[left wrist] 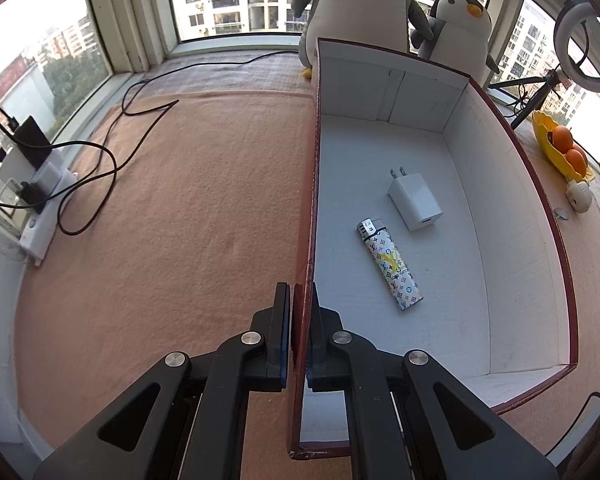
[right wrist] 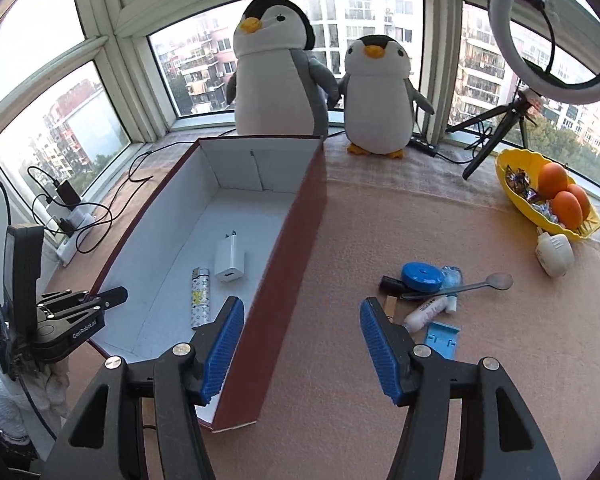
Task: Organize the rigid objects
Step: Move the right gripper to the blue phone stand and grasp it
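Our left claw (left wrist: 298, 320) pinches the box (left wrist: 512, 168) wall to steady it; our right claw (right wrist: 302, 344) hangs open, ready for the worktop clutter (right wrist: 424, 292).

Bright daylight floods in through the windows (right wrist: 284, 52) behind the penguins (right wrist: 276, 68), overexposing the panes. Shadows are soft. Fisheye bending curves the edges; focus stays sharp.

Cardboard box (left wrist: 512, 184) matt white inside; lighter (left wrist: 390, 264) glossy printed plastic; charger (left wrist: 416, 200) smooth white plastic; blanket (left wrist: 180, 208) fuzzy cloth.
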`<state>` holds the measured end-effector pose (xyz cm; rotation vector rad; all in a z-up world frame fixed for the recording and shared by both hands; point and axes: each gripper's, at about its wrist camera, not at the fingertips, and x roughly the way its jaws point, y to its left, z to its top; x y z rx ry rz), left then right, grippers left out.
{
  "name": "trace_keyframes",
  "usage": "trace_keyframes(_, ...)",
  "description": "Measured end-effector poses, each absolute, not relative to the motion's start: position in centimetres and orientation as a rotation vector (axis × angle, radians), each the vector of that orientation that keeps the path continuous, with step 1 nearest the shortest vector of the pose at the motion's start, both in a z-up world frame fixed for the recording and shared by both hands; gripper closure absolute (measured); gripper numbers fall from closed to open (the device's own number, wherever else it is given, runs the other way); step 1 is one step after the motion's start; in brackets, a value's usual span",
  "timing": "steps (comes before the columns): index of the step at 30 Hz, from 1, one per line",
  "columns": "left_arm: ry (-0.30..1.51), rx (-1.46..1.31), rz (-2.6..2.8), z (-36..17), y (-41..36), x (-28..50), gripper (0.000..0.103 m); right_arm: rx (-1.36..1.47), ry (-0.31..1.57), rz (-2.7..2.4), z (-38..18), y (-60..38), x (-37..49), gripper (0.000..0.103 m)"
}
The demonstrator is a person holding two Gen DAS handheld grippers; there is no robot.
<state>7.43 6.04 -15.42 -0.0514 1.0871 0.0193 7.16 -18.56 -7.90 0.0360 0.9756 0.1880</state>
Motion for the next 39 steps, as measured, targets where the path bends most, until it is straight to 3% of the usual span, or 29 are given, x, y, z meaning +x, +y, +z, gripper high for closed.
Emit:
trace_keyframes(3,1.088,-0.05,0.023,-15.4,6.0,7.4,0.097,0.053,1.004,0.113,-9.0,-21.6,7.2,0.047)
trace_keyframes(7,1.089,-0.051,0.032,-15.3,6.1,7.4,0.087,0.061,1.049,0.028,-10.8,-24.9,7.3,0.047)
trace_keyframes(28,1.087,-0.046,0.066,-15.0,6.3,7.1,0.087,0.035,1.273,-0.021,-20.0,-26.7,10.9,0.047)
trace_keyframes(32,1.088,-0.054,0.073,-15.1,6.4,7.0,0.086,0.002,1.281,-0.005,-20.2,-26.6,10.9,0.05)
trace_keyframes(37,1.089,-0.054,0.076,-15.1,6.3,7.1,0.086,-0.001,1.286,-0.001,-20.1,-27.4,11.0,0.067)
trace_keyframes(39,1.089,-0.053,0.077,-15.1,6.3,7.0,0.086,0.011,1.29,0.008,-20.1,-27.7,11.0,0.068)
